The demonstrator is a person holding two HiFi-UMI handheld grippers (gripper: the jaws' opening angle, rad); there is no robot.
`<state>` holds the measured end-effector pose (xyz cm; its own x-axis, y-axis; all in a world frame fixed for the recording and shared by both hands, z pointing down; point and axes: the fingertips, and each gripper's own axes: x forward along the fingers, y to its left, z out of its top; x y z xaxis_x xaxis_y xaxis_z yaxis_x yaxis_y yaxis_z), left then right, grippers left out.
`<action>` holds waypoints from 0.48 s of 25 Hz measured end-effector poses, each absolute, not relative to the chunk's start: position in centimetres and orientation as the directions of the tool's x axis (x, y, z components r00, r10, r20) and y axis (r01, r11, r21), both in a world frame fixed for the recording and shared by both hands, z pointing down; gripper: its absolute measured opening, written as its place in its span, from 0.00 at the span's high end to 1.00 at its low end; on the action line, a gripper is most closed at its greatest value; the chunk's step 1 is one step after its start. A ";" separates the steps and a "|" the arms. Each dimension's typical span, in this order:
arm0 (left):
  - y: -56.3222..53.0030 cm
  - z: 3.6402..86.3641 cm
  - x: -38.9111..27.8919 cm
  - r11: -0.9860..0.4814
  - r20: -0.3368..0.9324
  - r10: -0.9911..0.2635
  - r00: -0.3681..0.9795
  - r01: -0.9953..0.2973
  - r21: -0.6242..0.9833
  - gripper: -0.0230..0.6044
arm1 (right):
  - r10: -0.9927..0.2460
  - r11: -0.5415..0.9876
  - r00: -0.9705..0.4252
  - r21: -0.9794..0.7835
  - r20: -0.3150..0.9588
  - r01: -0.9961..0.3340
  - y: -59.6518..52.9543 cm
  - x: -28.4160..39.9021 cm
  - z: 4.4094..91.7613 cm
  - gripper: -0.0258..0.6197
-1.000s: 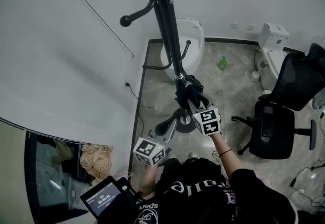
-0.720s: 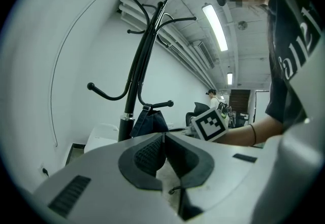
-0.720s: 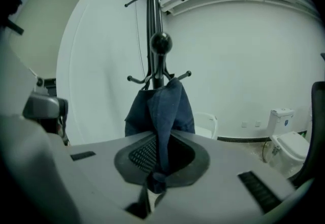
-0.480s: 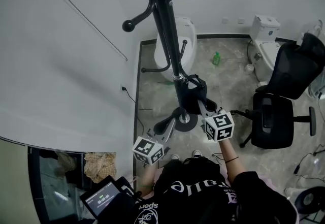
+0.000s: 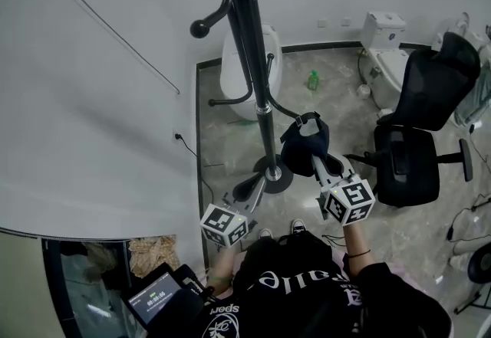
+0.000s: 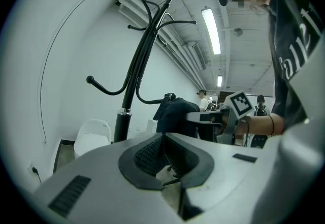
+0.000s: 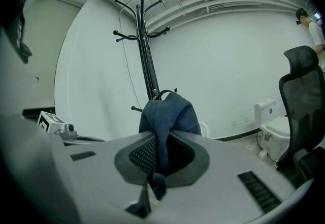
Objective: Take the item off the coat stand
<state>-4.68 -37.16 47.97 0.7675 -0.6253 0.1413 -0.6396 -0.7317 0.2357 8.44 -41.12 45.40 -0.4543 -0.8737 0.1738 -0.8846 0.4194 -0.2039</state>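
The black coat stand (image 5: 247, 45) rises in the middle of the head view, and its round base (image 5: 270, 173) rests on the floor. A dark blue cap (image 5: 304, 143) hangs just right of the pole, by the tip of a low hook; whether it touches the hook I cannot tell. My right gripper (image 5: 314, 159) is shut on it. In the right gripper view the cap's cloth (image 7: 170, 116) is pinched between the pads of the right gripper (image 7: 160, 156), with the stand (image 7: 147, 60) behind. My left gripper (image 5: 245, 191) sits low beside the base. In its own view the left gripper (image 6: 163, 139) is shut and holds nothing.
A black office chair (image 5: 418, 137) stands at the right. A white toilet (image 5: 382, 41) and a white fixture (image 5: 244, 60) sit by the far wall, and a green bottle (image 5: 312, 81) lies on the floor. A white wall runs along the left. A tablet (image 5: 157, 298) is at the bottom left.
The right gripper has closed on the cap and drawn it right and toward me, away from the pole. The left gripper has barely moved.
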 end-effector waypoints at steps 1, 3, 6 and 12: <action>-37.0 48.0 -4.9 -0.738 0.140 -0.618 0.774 -0.632 0.238 0.96 | -0.878 0.408 -0.444 -0.204 0.180 -0.890 -40.7 8.3 45.6 0.91; -36.5 48.1 -5.2 -0.750 0.142 -0.600 0.788 -0.615 0.244 0.96 | -0.884 0.387 -0.425 -0.208 0.192 -0.898 -39.7 8.1 46.0 0.91; -35.5 48.6 -5.4 -0.768 0.147 -0.571 0.808 -0.589 0.251 0.96 | -0.895 0.355 -0.399 -0.223 0.201 -0.908 -38.2 7.8 46.6 0.91; -33.2 49.4 -6.7 -0.799 0.152 -0.514 0.844 -0.536 0.273 0.96 | -0.918 0.285 -0.341 -0.260 0.205 -0.923 -34.9 6.4 47.3 0.91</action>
